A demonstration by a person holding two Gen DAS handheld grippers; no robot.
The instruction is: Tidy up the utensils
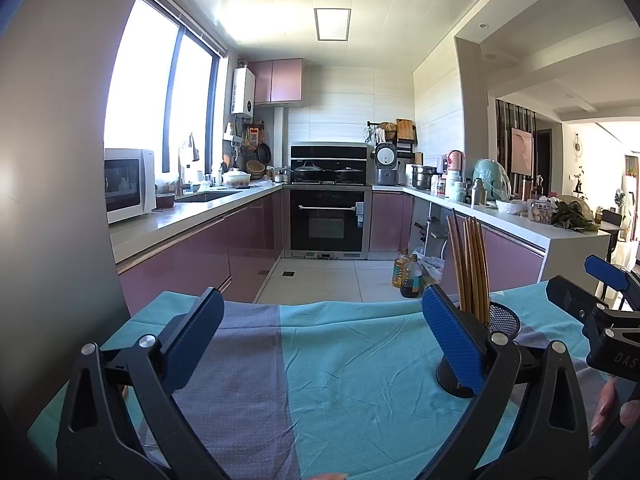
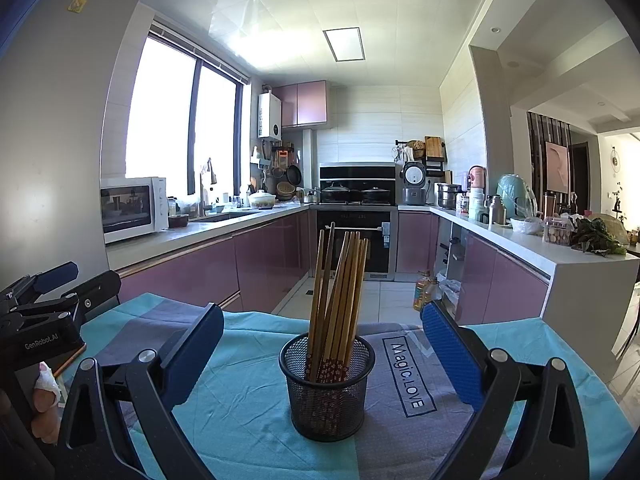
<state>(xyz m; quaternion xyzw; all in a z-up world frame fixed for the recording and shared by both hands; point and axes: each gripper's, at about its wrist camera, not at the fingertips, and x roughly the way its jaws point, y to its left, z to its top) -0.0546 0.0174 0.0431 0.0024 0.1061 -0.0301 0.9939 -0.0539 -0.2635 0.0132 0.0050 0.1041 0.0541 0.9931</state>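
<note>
Blue pads of the right gripper (image 2: 322, 348) stood spread wide to either side of the black mesh cup (image 2: 327, 392), holding nothing, which suggested the cup was only being framed, not seized. Wooden chopsticks (image 2: 340, 296) stood bundled in the cup, patterned ends down, leaning slightly so the rim held them upright. That cup sat on the teal and grey cloth (image 2: 240, 408), just left of the printed lettering. Over at the left gripper (image 1: 320, 338), the jaws were likewise parted and empty above bare cloth, with the cup just beside its right pad. No loose utensils showed on the cloth, so the sorting was probably finished, though the near edge lay hidden behind the gripper frames.
</note>
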